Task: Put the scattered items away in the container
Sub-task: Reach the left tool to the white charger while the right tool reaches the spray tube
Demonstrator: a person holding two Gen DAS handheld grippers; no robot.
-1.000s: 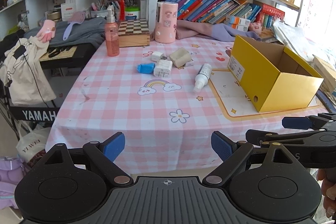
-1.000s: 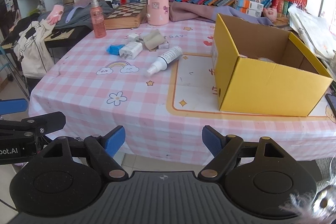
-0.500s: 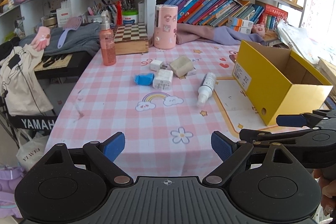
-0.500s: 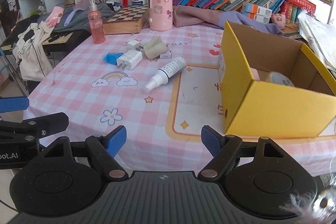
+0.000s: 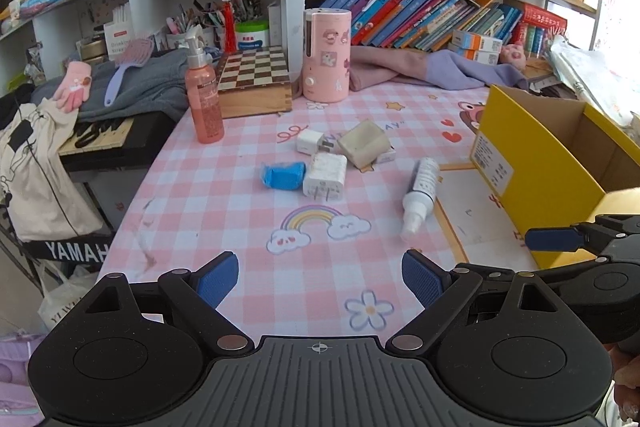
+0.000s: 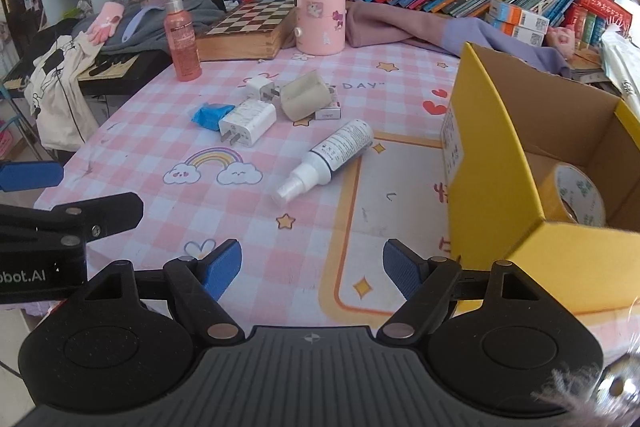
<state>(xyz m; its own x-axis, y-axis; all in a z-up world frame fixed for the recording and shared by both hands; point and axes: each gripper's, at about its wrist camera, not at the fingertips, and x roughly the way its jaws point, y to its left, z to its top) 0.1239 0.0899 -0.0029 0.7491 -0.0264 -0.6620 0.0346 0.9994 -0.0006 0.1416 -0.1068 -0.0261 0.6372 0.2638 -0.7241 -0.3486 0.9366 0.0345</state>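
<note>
On the pink checked tablecloth lie a white spray bottle (image 6: 328,157) (image 5: 420,195), a large white charger (image 6: 248,122) (image 5: 325,175), a small white charger (image 6: 259,87), a blue packet (image 6: 208,114) (image 5: 282,175) and a beige block (image 6: 306,99) (image 5: 365,143). The yellow box (image 6: 492,163) (image 5: 532,163) stands at the right with a tape roll (image 6: 576,195) inside. My left gripper (image 5: 320,279) is open and empty over the table's near edge. My right gripper (image 6: 312,267) is open and empty, just short of the spray bottle, beside the box.
A pink pump bottle (image 5: 204,99), a wooden chessboard box (image 5: 254,83) and a pink cylinder (image 5: 326,55) stand at the back. Cloths and books fill the far right. A keyboard and bags sit beyond the table's left edge.
Both grippers have moved forward over the table toward the scattered items; the objects look larger and closer. Both stay open and empty. Nothing on the table has moved.
</note>
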